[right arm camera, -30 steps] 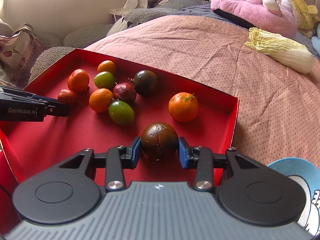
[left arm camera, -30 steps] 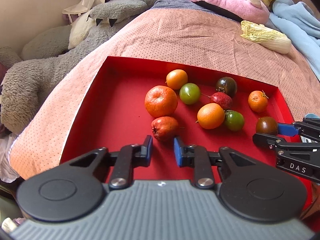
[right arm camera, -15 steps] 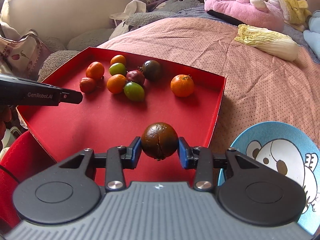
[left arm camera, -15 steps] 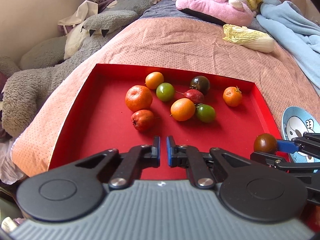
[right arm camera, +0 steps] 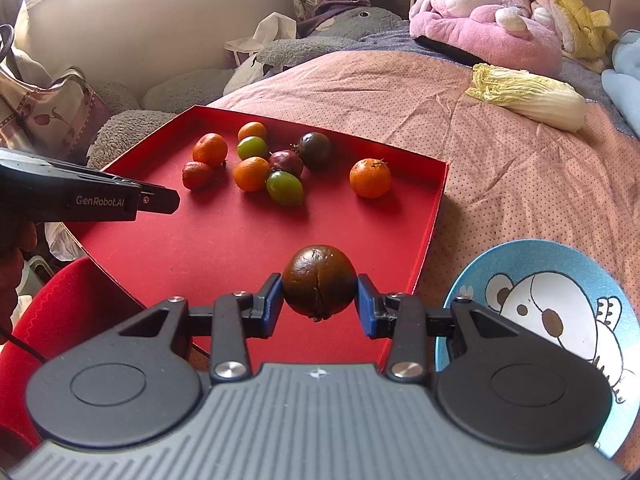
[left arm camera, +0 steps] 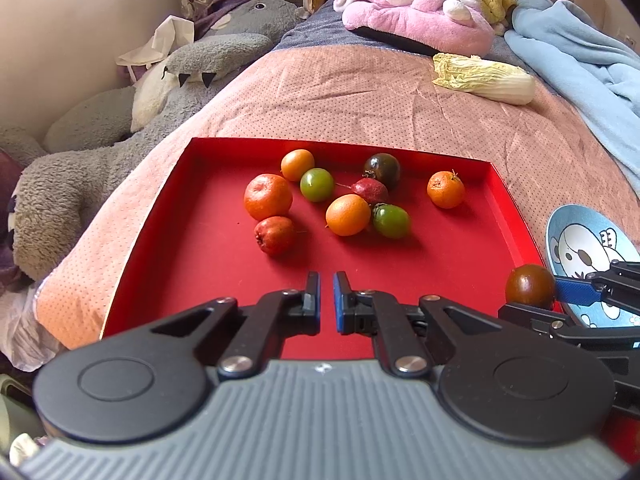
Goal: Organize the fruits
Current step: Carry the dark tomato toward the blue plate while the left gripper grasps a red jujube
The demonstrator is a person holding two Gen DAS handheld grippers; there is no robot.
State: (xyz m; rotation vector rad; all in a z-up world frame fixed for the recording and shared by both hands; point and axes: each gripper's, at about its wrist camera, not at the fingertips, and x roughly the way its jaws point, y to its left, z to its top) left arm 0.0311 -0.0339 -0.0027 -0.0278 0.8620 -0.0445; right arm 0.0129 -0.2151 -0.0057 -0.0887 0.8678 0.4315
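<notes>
My right gripper (right arm camera: 319, 298) is shut on a dark brown tomato (right arm camera: 319, 285), held above the near right part of the red tray (right arm camera: 240, 236). That same dark brown tomato (left arm camera: 530, 286) shows at the right edge of the left wrist view, beside the blue plate (left arm camera: 558, 224). My left gripper (left arm camera: 326, 298) is shut with nothing between its fingers, above the tray's near edge. Several fruits lie grouped in the tray (left arm camera: 200, 216): oranges such as one (left arm camera: 348, 215), green fruits (left arm camera: 317, 184), a red fruit (left arm camera: 275, 235), a dark tomato (left arm camera: 382, 168) and a lone orange (left arm camera: 445, 189).
The tray rests on a pink dotted bedspread (left arm camera: 360, 96). A blue plate (right arm camera: 552, 300) with a cartoon bear lies to the tray's right. A napa cabbage (left arm camera: 484, 78) lies farther back. Plush toys (left arm camera: 416, 16) and a blue blanket (left arm camera: 580, 52) are at the far end.
Both grippers have drawn back and risen from the fruit pile. The left gripper's jaws have come together with nothing in them. The right one has carried the dark tomato toward the blue plate.
</notes>
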